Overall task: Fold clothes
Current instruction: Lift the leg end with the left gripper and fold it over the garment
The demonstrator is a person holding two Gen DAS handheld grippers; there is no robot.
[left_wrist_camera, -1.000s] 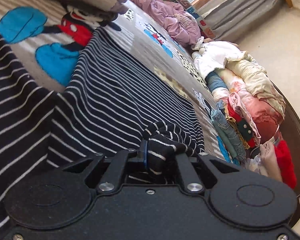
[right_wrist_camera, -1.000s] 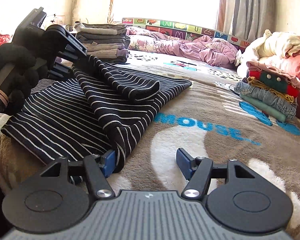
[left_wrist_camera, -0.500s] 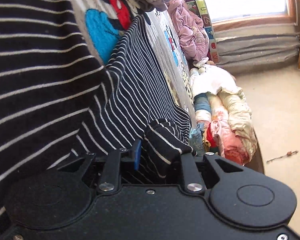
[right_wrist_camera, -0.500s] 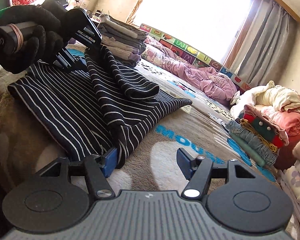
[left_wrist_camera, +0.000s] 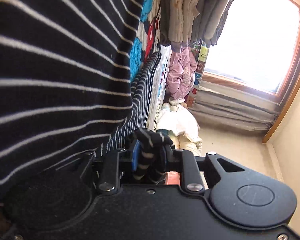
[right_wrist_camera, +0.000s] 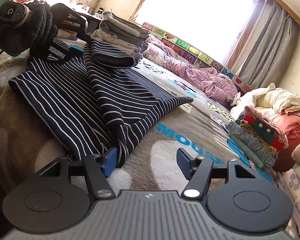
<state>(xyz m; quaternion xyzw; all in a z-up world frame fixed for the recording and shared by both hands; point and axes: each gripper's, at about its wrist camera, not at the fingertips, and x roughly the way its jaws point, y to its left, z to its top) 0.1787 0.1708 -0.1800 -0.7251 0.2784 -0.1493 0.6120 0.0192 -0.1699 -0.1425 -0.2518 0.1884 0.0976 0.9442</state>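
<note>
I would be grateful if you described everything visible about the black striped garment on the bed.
The striped garment is a dark knit top with thin white stripes, soft and partly folded on the cartoon-print blanket. One sleeve is laid back over the body, its cuff near a stack of folded clothes. The left tongs are shut on a bunched fold of it, while the right tongs are open, one blue pad touching its near edge.

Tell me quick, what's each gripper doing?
Left gripper: shut on the striped shirt.
Right gripper: open, holding nothing, beside the shirt's edge.
</note>
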